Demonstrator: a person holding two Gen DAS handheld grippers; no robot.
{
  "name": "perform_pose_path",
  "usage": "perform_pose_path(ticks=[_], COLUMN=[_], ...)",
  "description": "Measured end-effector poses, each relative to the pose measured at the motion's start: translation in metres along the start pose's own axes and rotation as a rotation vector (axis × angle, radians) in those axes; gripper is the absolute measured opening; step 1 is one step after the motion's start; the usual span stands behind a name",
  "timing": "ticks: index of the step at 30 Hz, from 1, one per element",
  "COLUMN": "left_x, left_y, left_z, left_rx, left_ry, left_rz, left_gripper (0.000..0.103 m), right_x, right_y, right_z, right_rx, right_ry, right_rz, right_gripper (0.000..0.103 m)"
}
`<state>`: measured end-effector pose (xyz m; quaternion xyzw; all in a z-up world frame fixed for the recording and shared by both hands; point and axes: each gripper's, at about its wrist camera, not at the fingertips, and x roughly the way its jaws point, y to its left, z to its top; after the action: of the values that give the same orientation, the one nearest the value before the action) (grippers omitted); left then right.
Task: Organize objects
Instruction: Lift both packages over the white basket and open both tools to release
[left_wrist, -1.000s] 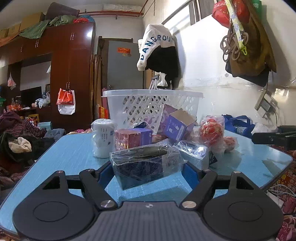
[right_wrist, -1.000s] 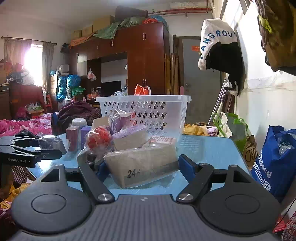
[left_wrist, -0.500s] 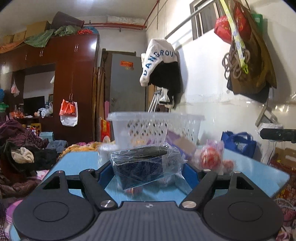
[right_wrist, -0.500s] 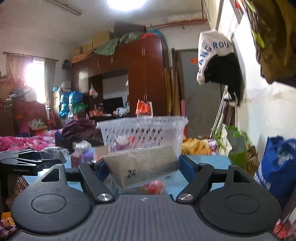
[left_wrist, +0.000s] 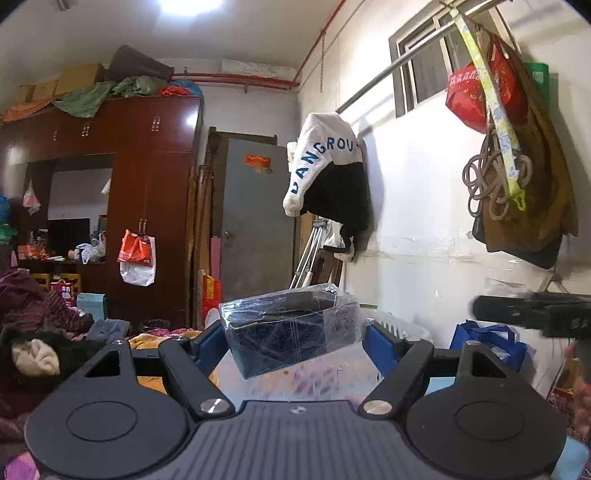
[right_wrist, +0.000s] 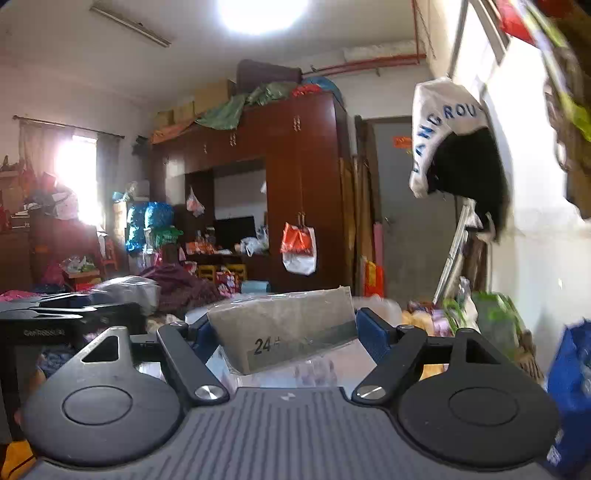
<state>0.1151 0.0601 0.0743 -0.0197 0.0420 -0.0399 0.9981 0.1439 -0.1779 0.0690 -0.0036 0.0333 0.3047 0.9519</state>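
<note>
You've lifted both loads off the tabletop, now out of view. Left claw (left_wrist: 293, 338) clamps the plastic-wrapped dark box (left_wrist: 290, 334); right claw (right_wrist: 284, 334) clamps the brown "24" box (right_wrist: 284, 326). White basket (left_wrist: 400, 326) rim at 4 o'clock of the dark box (likely the drop spot).

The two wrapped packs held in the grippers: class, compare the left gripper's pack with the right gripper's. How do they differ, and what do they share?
Colour: the left gripper's dark pack is navy-black; the right gripper's tan pack is grey-brown.
Marking: the tan pack shows a printed "24"; the dark pack shows no large number.
Shared: both are boxy, clear-wrapped, tilted and clamped between blue pads.
</note>
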Motion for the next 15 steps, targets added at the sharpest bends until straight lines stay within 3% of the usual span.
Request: perform_pose_path(ticks=[4,6,10,15], left_x=[0.037,0.068,0.124,0.145], left_y=[-0.004,0.000,0.014,0.018], left_z=[0.024,0.031,0.027,0.019], left_rx=[0.032,0.020,-0.031,-0.036], left_ry=[0.032,0.091,0.230,0.269], left_rz=[0.026,0.044,0.042,0.039], left_gripper=[0.081,0.081,0.081,0.082], right_x=[0.038,0.060,0.096,0.102], right_y=[0.000,-0.006,-0.032,-0.035], right_z=[0.005,0.001,-0.006,-0.013], right_rx=[-0.082,-0.140,-0.084,-0.091], right_ry=[-0.017,-0.011,0.077,0.098], right_rz=[-0.037,-0.056,-0.081,-0.083], right_gripper=[0.079,0.079,0.079,0.080])
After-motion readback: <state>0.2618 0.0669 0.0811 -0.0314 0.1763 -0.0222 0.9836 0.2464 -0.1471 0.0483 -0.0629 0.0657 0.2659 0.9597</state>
